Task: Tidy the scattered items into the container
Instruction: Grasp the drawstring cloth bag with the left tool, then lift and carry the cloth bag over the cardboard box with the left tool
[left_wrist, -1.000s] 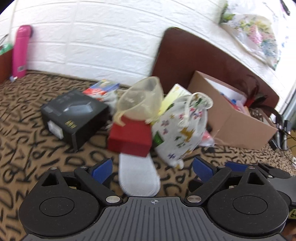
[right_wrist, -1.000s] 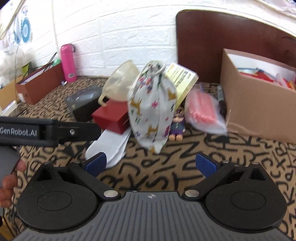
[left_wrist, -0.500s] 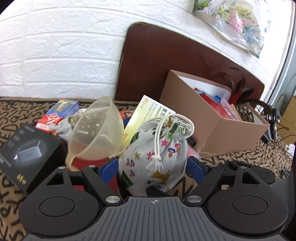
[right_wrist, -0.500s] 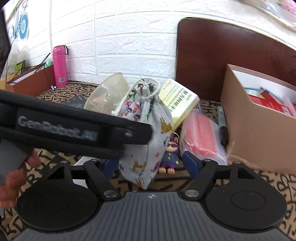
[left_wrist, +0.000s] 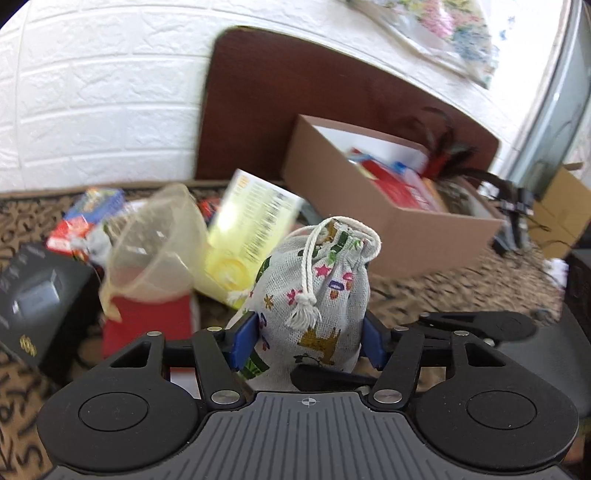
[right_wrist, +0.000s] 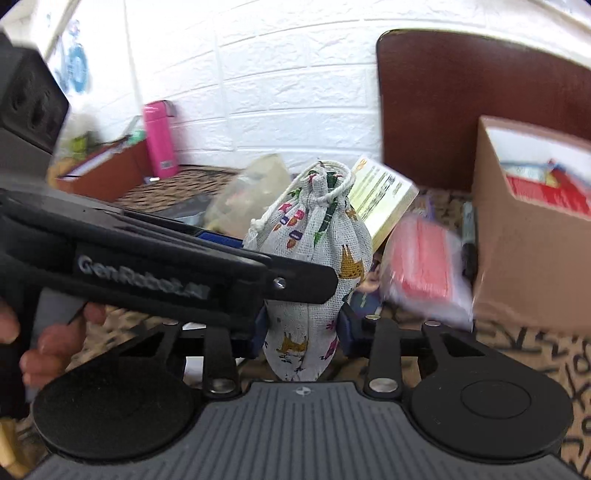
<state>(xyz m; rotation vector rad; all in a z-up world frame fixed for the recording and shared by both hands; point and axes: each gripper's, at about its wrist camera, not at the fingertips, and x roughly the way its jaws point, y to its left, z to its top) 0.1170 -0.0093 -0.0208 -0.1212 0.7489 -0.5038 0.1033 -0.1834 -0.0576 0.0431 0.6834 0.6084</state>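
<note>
Both tools are on the printed drawstring pouch (left_wrist: 314, 295) at once. The left tool (left_wrist: 308, 341) has its blue pads (left_wrist: 243, 338) pressed against the pouch's two sides, pinching the lower belly of the bag, which stands upright between them with its gathered neck and white cord on top. In the right wrist view, the right tool (right_wrist: 303, 330) squeezes the same pouch (right_wrist: 314, 266) low down, the cloth narrowing where the pads meet it. The left tool's black body (right_wrist: 166, 266) cuts across from the left of that view and overlaps the pouch's flank, with the person's fingers (right_wrist: 55, 343) wrapped round its handle.

Ahead and to the right of the left tool sits the open cardboard box (left_wrist: 388, 229), already holding red and blue items. Just behind the pouch leans a yellow carton (left_wrist: 255, 225), and left of that a translucent funnel (left_wrist: 155, 251) rests on a red box (left_wrist: 147, 321). Further left lies a black box (left_wrist: 33, 299). All of it sits on the tabletop (left_wrist: 461, 280) with its black-squiggle cover.

From the right tool's side, a clear packet with red contents (right_wrist: 424, 266) lies ahead to the right, touching the cardboard box, and a pink bottle (right_wrist: 160, 140) stands far off to the left by the white brick wall (right_wrist: 258, 81).
</note>
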